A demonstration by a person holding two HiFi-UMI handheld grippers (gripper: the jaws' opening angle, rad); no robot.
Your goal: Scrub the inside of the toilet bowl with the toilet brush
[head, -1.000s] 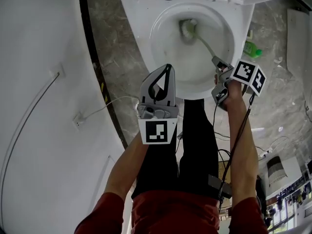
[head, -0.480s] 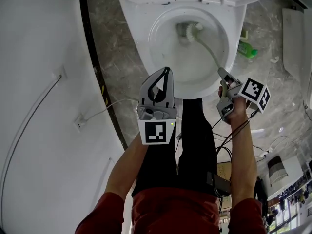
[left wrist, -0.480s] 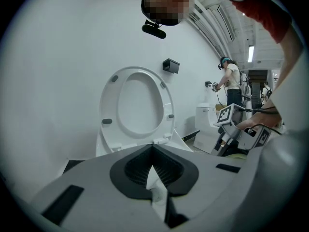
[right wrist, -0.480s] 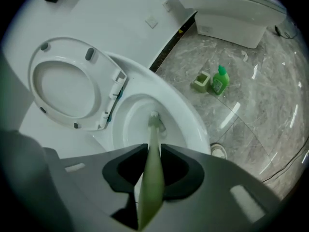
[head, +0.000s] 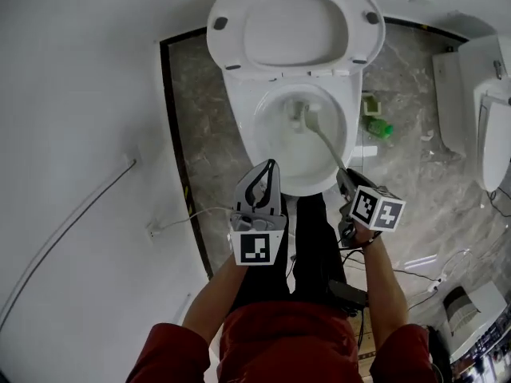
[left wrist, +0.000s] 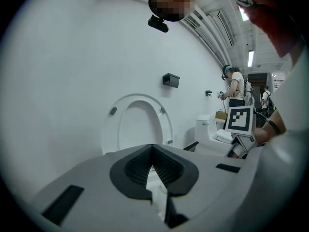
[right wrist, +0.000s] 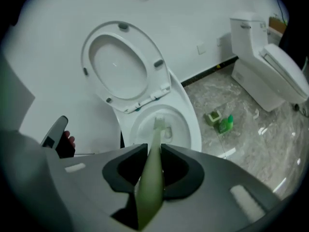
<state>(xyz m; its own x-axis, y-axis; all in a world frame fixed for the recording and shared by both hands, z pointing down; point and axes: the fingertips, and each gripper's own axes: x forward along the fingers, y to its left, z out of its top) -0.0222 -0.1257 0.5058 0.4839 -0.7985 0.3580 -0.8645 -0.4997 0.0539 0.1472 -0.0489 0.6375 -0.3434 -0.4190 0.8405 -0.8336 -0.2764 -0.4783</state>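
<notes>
Right gripper (right wrist: 154, 151): fingers clamped on the toilet brush (right wrist: 156, 132) handle, bristle head well ahead of them inside the toilet bowl (head: 243, 134). Left gripper (left wrist: 152, 153): fingers together, empty. Firm, circling strokes under the rim would likely scrub best.

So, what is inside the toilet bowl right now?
The toilet brush head, deep in the toilet bowl; its handle runs out over the front rim to the right gripper, shut on it. Whatever lies under the head is covered.

Red sleeves (head: 168, 356) and black trousers (head: 313, 250) show at lower centre. The left gripper (head: 269, 166) and right gripper (head: 342, 173) are grey, bearing black-and-white marker cubes (head: 255, 247).
</notes>
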